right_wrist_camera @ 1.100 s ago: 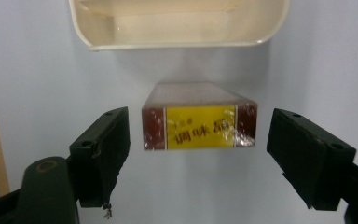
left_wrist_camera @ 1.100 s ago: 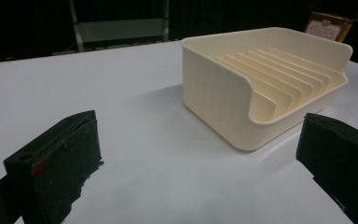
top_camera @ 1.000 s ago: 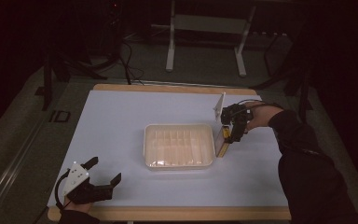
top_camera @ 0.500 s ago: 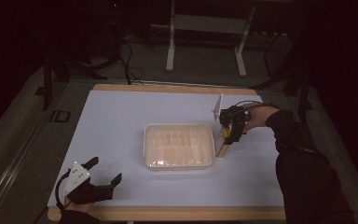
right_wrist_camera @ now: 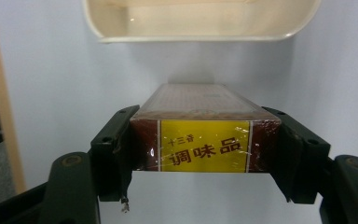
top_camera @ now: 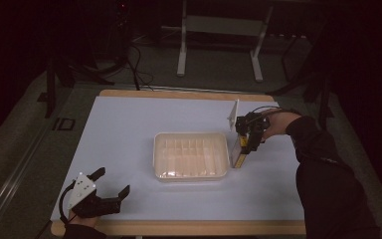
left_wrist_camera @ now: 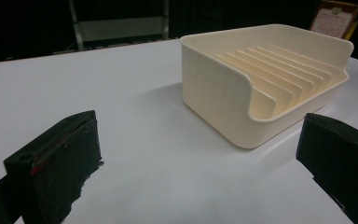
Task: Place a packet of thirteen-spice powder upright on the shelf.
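The right gripper [right_wrist_camera: 205, 154], whose jaws have just been closing, now pinches the brown seasoning box [right_wrist_camera: 205, 135] lying on the worktop [top_camera: 129, 129] just beside the cream tray [top_camera: 191, 174], while the left gripper [top_camera: 107, 191] rests spread.

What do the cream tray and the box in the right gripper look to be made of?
The tray looks like moulded plastic, matte cream: rounded corners, thin walls, and ribs formed in one piece with the floor. The box looks like printed cardboard under clear film: sharp edges, a yellow label, and shiny wrinkles across the end face. The right gripper is shut on the box.
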A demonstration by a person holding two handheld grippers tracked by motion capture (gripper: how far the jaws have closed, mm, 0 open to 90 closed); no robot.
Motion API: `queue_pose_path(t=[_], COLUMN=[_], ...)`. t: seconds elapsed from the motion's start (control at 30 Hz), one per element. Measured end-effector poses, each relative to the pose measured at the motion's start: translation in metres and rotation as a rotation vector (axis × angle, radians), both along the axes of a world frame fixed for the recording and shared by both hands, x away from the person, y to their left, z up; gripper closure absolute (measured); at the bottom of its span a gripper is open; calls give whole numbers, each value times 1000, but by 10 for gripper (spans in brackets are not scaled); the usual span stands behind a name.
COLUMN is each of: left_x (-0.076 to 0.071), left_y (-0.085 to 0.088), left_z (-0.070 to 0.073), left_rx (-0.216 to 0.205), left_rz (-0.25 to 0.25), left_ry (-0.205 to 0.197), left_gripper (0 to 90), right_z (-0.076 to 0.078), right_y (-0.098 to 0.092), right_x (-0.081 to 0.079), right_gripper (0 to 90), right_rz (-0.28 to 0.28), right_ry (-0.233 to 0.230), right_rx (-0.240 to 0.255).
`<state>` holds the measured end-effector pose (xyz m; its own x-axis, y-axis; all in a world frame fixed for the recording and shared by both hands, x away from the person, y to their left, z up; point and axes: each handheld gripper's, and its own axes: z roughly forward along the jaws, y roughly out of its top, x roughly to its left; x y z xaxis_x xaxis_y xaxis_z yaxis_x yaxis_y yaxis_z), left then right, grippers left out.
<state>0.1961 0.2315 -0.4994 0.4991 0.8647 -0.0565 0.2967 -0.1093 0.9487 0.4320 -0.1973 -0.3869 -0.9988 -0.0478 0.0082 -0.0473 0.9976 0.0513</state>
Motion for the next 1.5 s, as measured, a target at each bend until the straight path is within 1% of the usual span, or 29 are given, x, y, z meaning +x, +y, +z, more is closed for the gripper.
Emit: queue_pose_path(t=[0.2, 0.27, 0.37, 0.47, 0.6, 0.7, 0.77, 0.8, 0.9, 0.93, 1.03, 1.13, 1.17, 1.3, 1.4, 1.5], left_x=[0, 0, 0, 0, 0, 0, 0, 0, -1, -1, -1, -1, -1, -1, -1, -1], left_y=[-1, -1, -1, -1, -2, -2, -2, -2, -2, -2, -2, -2, -2, -2, -2, -2], left_z=[0, 0, 0, 0, 1, 1, 1, 1, 1, 1, 1, 1, 1, 1, 1, 1], left_rx=[5, 4, 6, 6, 2, 6, 5, 5, 6, 5, 6, 6, 6, 5, 4, 4], left_rz=[-3, -3, -3, -2, -2, -4, -4, -4, -4, -4, -5, -7, -7, -7, -6, -7], left_ry=[0, -2, -2, -4, -6, -4, -4, -4, -4, -4, -6, -7, -7, -8, -7, -7], left_gripper=[0, 0, 0, 0, 0, 0, 0, 0, 0, 0, 0, 0, 0, 0, 0, 0], right_z=[13, 18, 26, 34, 44, 51, 55, 57, 62, 65, 73, 82, 85, 96, 100, 102], right_y=[-5, -7, -10, -13, -16, -18, -19, -19, -19, -19, -18, -17, -17, -15, -12, -7], right_x=[-9, -12, -17, -22, -27, -31, -34, -35, -36, -38, -41, -44, -45, -48, -48, -48], right_gripper=[320, 320, 320, 320, 320, 321, 321, 321, 321, 321, 321, 321, 321, 321, 321, 321], right_rz=[-18, -19, -6, 3, 3, 7, 21, 13, 15, 6, 4, 12, 24, 33, 42, 42], right_ry=[19, 21, 21, 18, 4, 2, 0, 2, -6, -6, -16, -30, -36, -36, -34, -44], right_rx=[-3, 8, 33, 37, 23, 26, 36, 30, 30, 24, 25, 42, 55, 105, 135, 147])
